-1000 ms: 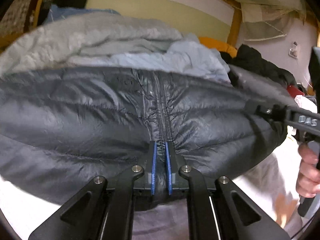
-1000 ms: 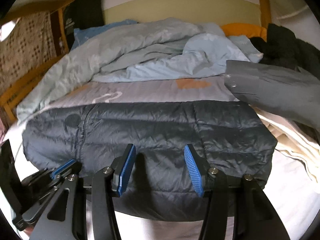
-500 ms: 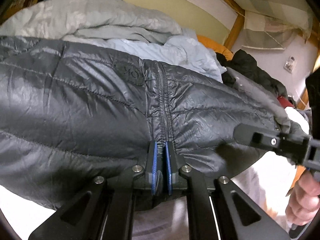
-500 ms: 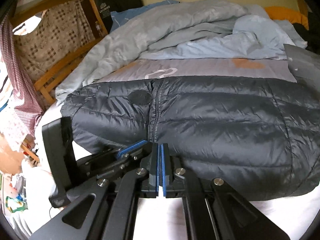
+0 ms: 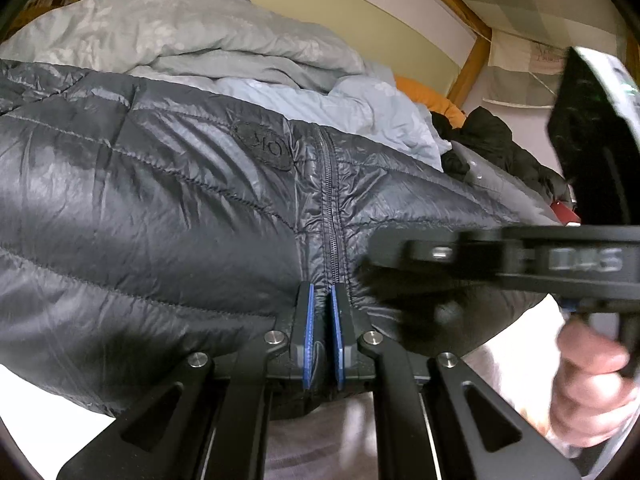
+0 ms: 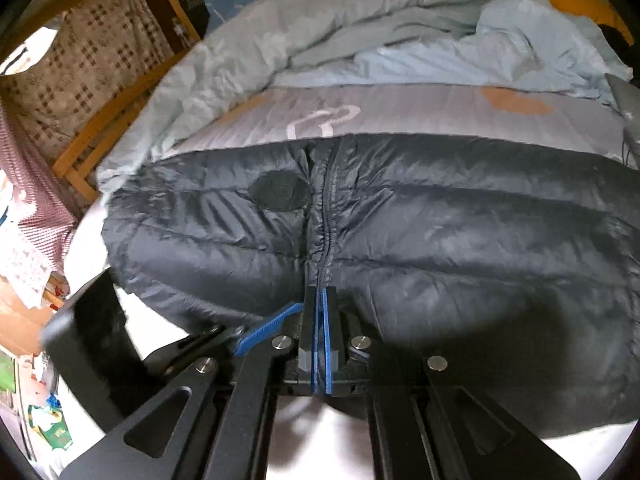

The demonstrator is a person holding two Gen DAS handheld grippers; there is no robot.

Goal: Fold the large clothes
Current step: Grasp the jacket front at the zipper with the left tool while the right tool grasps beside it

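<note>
A dark grey quilted puffer jacket (image 5: 160,216) lies across the bed, zipper running up its middle, with an oval logo patch (image 5: 264,145) beside the zipper. My left gripper (image 5: 323,296) is shut on the jacket's near edge at the zipper. My right gripper (image 6: 320,294) is shut on the same jacket (image 6: 460,240) edge at the zipper, right beside the left one. The right gripper's body crosses the left wrist view (image 5: 520,260), blurred. The left gripper's blue pad (image 6: 264,328) shows at lower left in the right wrist view.
A rumpled light blue duvet (image 6: 340,32) lies behind the jacket on a grey sheet (image 6: 400,112). Dark clothes (image 5: 492,144) and an orange cushion (image 5: 428,100) sit at the back right. A wooden bed rail (image 6: 104,120) runs along the left.
My right gripper swung left to the zipper, shut there and now grips the jacket's edge beside the left one. The left gripper kept its grip and lifted the edge.
</note>
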